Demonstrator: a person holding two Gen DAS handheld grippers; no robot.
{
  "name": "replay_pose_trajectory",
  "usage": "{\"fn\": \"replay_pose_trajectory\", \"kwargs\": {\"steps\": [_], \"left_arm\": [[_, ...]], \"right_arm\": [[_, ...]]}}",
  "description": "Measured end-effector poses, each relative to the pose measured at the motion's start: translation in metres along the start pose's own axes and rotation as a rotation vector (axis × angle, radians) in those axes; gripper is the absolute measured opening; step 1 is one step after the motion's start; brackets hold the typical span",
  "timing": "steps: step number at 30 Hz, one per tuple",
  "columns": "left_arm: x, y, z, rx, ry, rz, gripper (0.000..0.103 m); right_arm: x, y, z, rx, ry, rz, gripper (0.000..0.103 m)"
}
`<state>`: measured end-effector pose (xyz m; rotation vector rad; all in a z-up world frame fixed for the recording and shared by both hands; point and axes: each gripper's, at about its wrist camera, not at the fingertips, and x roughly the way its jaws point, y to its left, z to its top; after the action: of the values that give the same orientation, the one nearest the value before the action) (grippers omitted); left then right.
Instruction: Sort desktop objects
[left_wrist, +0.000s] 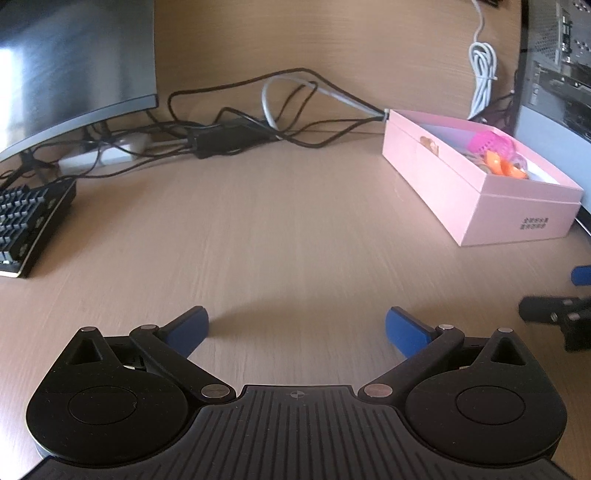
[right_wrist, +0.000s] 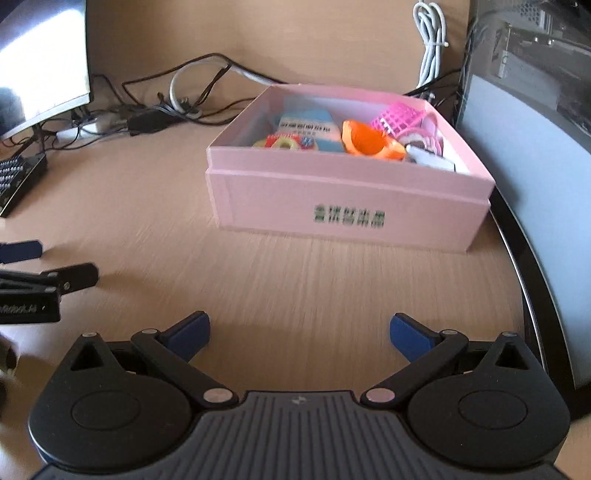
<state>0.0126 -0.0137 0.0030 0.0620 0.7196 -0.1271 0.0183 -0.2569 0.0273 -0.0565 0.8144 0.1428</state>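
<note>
The pink cardboard box lay straight ahead of the right gripper, its long printed side squarely facing it; from the left gripper it sat well off to the right, so the right was nearer. Both grippers stood wide apart, holding nothing. Inside the box lay an orange plastic piece, a pink lattice basket and a blue carton; the wood-grain desk between looked matte and bare.
</note>
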Motion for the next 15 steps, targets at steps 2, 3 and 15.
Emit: {"fn": "replay_pose_trajectory", "kwargs": {"steps": [2,3,15], "left_arm": [[0.001,0.001,0.000,-0.002,0.000,0.000,0.103],[0.000,0.001,0.000,-0.002,0.000,0.000,0.103],[0.002,0.005,0.002,0.009,0.001,-0.014,0.103]], "right_arm": [[0.007,-0.002,0.004,0.002,-0.036,-0.001,0.103],[0.010,-0.003,0.005,0.001,-0.061,0.001,0.103],[0.019,-0.005,0.007,-0.011,-0.121,0.012,0.103]]}}
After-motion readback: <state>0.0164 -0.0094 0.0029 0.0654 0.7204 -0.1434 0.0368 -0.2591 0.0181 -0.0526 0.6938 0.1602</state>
